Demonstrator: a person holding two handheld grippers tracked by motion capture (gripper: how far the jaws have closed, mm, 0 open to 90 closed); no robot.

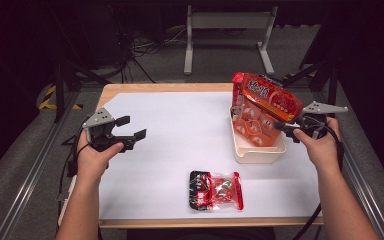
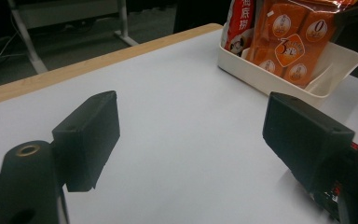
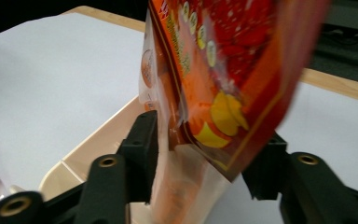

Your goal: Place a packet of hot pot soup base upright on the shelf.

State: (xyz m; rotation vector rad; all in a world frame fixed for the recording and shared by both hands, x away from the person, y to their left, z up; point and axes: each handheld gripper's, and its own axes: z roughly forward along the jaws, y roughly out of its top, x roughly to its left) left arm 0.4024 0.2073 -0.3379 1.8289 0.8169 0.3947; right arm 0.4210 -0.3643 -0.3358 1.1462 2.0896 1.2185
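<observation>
Right gripper (image 1: 286, 128) jaws apart around red pouch (image 1: 272, 97) over cream bin (image 1: 256, 153); left gripper (image 1: 131, 129) jaws spread, empty.

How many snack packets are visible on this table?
3: an orange packet standing in the tray, a red packet above it between the right gripper's jaws, another lying at the near edge. More may be hidden.

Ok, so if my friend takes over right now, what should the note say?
Left gripper: jaws open, nothing between them, held over the white table.
Right gripper: at the cream bin, jaws either side of the red pouch's lower corner; they look slack, not pinching.
Done: orange pack stands in the bin; red pouch leans on it, sticking out above the rim.
Left: settle the pouch, then probably bin the small red packet lying near the front edge.
</observation>
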